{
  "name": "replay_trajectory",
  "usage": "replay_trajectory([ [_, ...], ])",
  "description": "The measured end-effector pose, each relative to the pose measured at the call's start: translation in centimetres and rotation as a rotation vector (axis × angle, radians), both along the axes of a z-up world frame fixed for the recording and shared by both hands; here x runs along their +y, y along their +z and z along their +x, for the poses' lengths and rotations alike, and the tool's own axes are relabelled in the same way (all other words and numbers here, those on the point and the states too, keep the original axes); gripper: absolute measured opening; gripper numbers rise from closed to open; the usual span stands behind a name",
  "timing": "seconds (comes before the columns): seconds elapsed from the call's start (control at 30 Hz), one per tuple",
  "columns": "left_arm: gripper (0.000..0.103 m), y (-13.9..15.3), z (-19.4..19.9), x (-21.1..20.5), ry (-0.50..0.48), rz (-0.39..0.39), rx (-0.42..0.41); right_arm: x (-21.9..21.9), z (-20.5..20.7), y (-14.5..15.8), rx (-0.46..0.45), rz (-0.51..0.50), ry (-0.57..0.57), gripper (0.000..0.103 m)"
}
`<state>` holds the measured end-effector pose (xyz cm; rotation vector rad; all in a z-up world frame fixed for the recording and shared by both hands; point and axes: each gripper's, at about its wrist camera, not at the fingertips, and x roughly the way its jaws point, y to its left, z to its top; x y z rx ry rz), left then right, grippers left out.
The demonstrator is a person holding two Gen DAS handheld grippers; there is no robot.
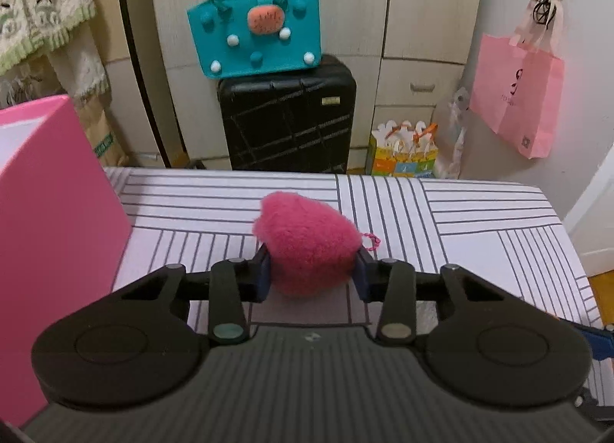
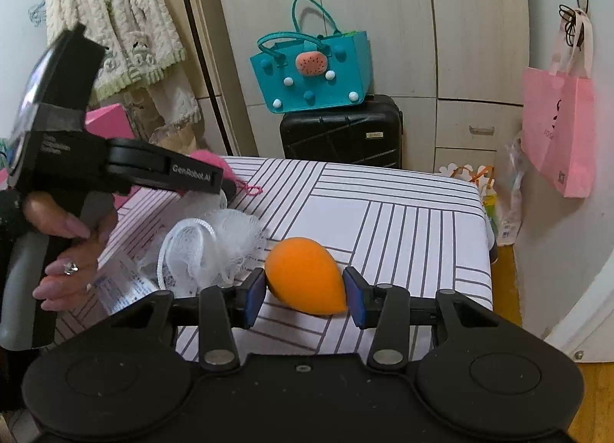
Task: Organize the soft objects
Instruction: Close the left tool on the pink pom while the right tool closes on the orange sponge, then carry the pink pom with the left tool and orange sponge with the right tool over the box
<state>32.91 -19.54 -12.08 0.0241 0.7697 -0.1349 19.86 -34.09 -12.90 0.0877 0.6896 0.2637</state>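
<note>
With both soft things lying mid-frame on striped surface (image 2: pixel 383 220), your left gripper (image 1: pixel 312 274) jaws clamp pink plush heart (image 1: pixel 307 247), ready for pink box (image 1: pixel 46 213) at left edge; right gripper (image 2: pixel 305 295) jaws pinch orange sponge (image 2: pixel 305 274).

A fuzzy pink heart (image 1: pixel 307 247), an orange sponge (image 2: pixel 305 282), white mesh puff (image 2: pixel 218 247), black-lined white sheet (image 2: pixel 383 220).

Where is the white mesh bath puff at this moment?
In the right wrist view, the white mesh puff lies on the striped table, left of the orange sponge, near the hand.
</note>
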Motion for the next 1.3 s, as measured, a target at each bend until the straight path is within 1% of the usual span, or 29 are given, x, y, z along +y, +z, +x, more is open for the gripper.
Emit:
replay_trajectory([
  [0.13,0.040,0.9,-1.5,0.0,-0.004,0.013,-0.079,0.2,-0.6,0.5,-0.008,0.002,-0.002,0.049],
  [0.23,0.040,1.9,-2.3,1.0,0.009,-0.049,-0.097,0.3,-1.3,0.8,-0.025,0.009,-0.008,0.049],
  [0.37,0.040,3.0,-3.7,1.7,-0.002,-0.082,-0.132,0.3,-2.1,1.2,-0.032,0.036,-0.022,0.049],
  [0.43,0.040,3.5,-4.4,2.1,-0.020,-0.115,-0.130,0.4,-2.4,1.4,-0.033,0.043,-0.029,0.049],
  [0.63,0.040,4.8,-6.8,2.9,-0.078,-0.164,-0.118,0.9,-4.1,2.6,-0.042,0.043,-0.037,0.049],
  [0.7,0.040,5.1,-7.7,3.0,-0.102,-0.169,-0.117,1.3,-4.6,3.0,-0.031,0.029,-0.048,0.049],
  [0.83,0.040,5.7,-9.2,4.1,-0.144,-0.195,-0.090,1.8,-6.0,3.7,-0.019,0.034,-0.018,0.049],
  [0.97,0.040,6.0,-11.0,5.2,-0.166,-0.196,-0.079,2.6,-7.1,4.4,-0.001,0.036,0.006,0.049],
  [1.2,0.040,6.9,-13.4,6.9,-0.211,-0.240,-0.045,3.6,-8.8,5.2,0.040,0.041,0.022,0.049],
  [1.3,0.040,7.4,-14.8,7.5,-0.232,-0.246,-0.038,3.9,-9.5,5.6,0.057,0.048,0.041,0.050],
])
